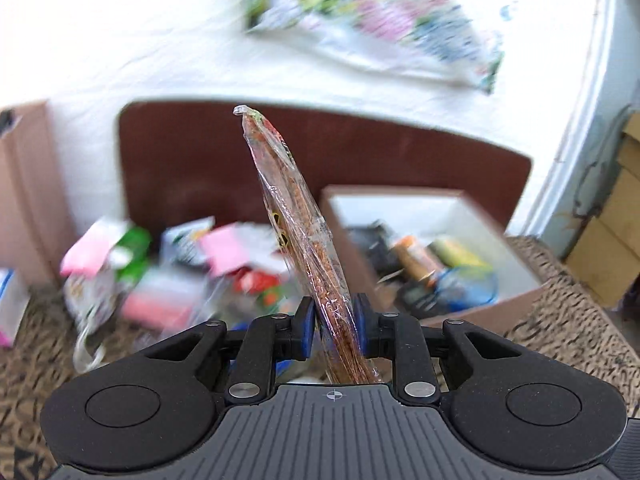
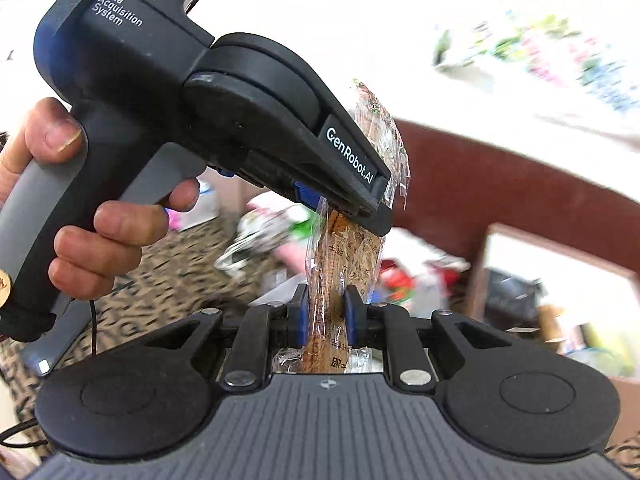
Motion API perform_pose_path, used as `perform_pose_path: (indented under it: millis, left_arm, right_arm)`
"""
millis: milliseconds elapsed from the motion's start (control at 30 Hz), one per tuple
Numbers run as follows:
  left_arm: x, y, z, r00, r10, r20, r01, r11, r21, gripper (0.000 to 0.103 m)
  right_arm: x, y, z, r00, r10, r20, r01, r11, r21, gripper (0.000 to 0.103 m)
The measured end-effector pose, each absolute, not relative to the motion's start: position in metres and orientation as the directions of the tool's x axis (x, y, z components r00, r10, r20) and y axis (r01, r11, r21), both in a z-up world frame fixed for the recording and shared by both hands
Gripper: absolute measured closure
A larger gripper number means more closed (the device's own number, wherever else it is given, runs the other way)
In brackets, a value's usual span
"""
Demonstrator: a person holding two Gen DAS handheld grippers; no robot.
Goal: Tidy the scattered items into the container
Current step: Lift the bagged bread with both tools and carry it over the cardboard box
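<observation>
A long clear-wrapped packet of brown sticks (image 1: pixel 298 220) is held up in the air by both grippers. My left gripper (image 1: pixel 334 326) is shut on its lower part. My right gripper (image 2: pixel 326 314) is shut on the same packet (image 2: pixel 340 248), lower down, and the left gripper (image 2: pixel 352 204) shows there as the black tool clamped on the packet above. The open cardboard box (image 1: pixel 492 304) with several items inside stands at the right, also in the right wrist view (image 2: pixel 500 236). Scattered packets (image 1: pixel 180 276) lie on the patterned carpet at the left.
A dark red board (image 1: pixel 192 168) leans on a white wall behind the pile. A floral bag (image 1: pixel 372 20) hangs higher up. Another cardboard box (image 1: pixel 24 184) stands at the far left. The person's hand (image 2: pixel 104 236) grips the left tool's handle.
</observation>
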State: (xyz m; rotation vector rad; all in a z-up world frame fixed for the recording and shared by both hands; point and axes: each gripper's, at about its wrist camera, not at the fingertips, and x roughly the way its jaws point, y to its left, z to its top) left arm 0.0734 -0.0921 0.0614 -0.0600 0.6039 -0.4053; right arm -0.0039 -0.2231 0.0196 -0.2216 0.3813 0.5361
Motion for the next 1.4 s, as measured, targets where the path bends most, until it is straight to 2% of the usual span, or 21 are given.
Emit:
perform_pose_path:
  millis: [267,500,1000,1300,1333,1367,1400]
  left_arm:
    - [0.120,-0.164,0.090,0.716,-0.499,-0.488,0.484,0.859,-0.168,0.085]
    - [0.175,-0.201,0.081,0.662,-0.566,-0.492,0.546,0.813,-0.202,0.085]
    - [0.260,-0.242,0.002,0.554,-0.540,-0.634,0.547,0.810,-0.212,0.085]
    - [0.282,-0.239,-0.021,0.529,-0.498,-0.687,0.516,0.832,-0.206,0.085]
    - [0.283,-0.239,-0.022,0.529,-0.493,-0.691,0.512,0.835,-0.204,0.082]
    - [0.284,-0.237,-0.024,0.529,-0.488,-0.694,0.507,0.838,-0.203,0.075]
    - [0.284,-0.236,-0.024,0.534,-0.484,-0.694,0.502,0.841,-0.200,0.064]
  right_arm:
    - [0.029,-0.275,0.038,0.881,0.320,-0.349,-0.390,0.908,-0.153,0.083]
    - [0.073,-0.309,0.032,0.909,0.233,-0.345,-0.304,0.937,-0.170,0.083]
    - [0.134,-0.335,-0.023,0.854,0.161,-0.495,-0.253,0.959,-0.125,0.083]
    - [0.148,-0.332,-0.037,0.829,0.157,-0.537,-0.245,0.965,-0.096,0.078]
    - [0.148,-0.332,-0.038,0.826,0.161,-0.540,-0.245,0.965,-0.088,0.077]
    - [0.149,-0.332,-0.039,0.824,0.166,-0.542,-0.246,0.966,-0.077,0.075]
    - [0.148,-0.332,-0.039,0.822,0.174,-0.543,-0.247,0.967,-0.064,0.074]
